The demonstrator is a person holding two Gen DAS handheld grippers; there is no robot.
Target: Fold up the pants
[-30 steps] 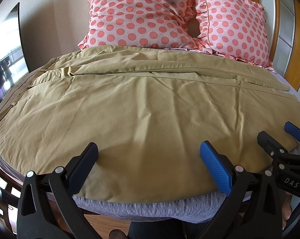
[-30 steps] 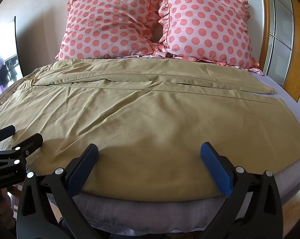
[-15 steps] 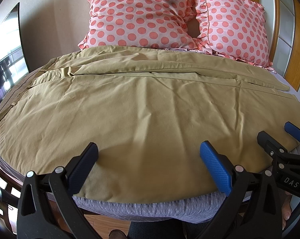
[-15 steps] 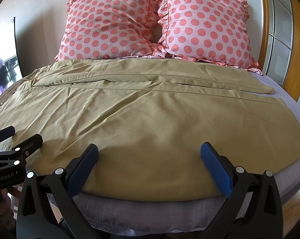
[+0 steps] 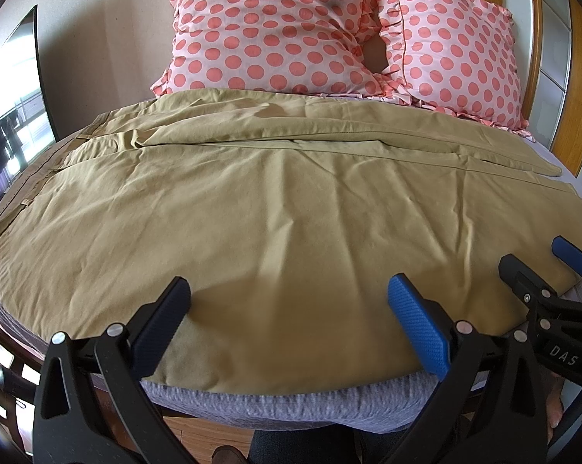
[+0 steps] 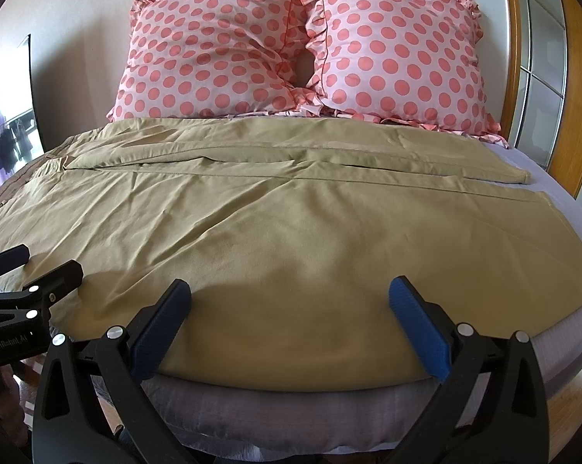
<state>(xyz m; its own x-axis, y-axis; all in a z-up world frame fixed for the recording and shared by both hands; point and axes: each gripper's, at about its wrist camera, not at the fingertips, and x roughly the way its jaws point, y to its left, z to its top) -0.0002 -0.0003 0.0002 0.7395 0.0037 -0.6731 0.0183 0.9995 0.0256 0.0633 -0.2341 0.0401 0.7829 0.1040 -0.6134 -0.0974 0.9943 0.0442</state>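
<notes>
Both the left gripper point(image 5: 289, 321) and the right gripper point(image 6: 290, 321) hover with jaws wide over the near edge of the khaki pants point(image 5: 283, 208), holding nothing. The pants lie spread flat across the bed point(image 5: 291, 406), waistband at left, with two polka-dot pillows point(image 6: 298, 50) beyond at the far end.

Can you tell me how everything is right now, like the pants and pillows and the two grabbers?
Pants: spread flat across the bed, wrinkled, not folded yet.
Left gripper: jaws open, at the pants' near edge, holding nothing.
Right gripper: jaws open, at the near edge, holding nothing.
Pillows: two, propped side by side behind the pants.
Bed: covered in a grey sheet.
</notes>
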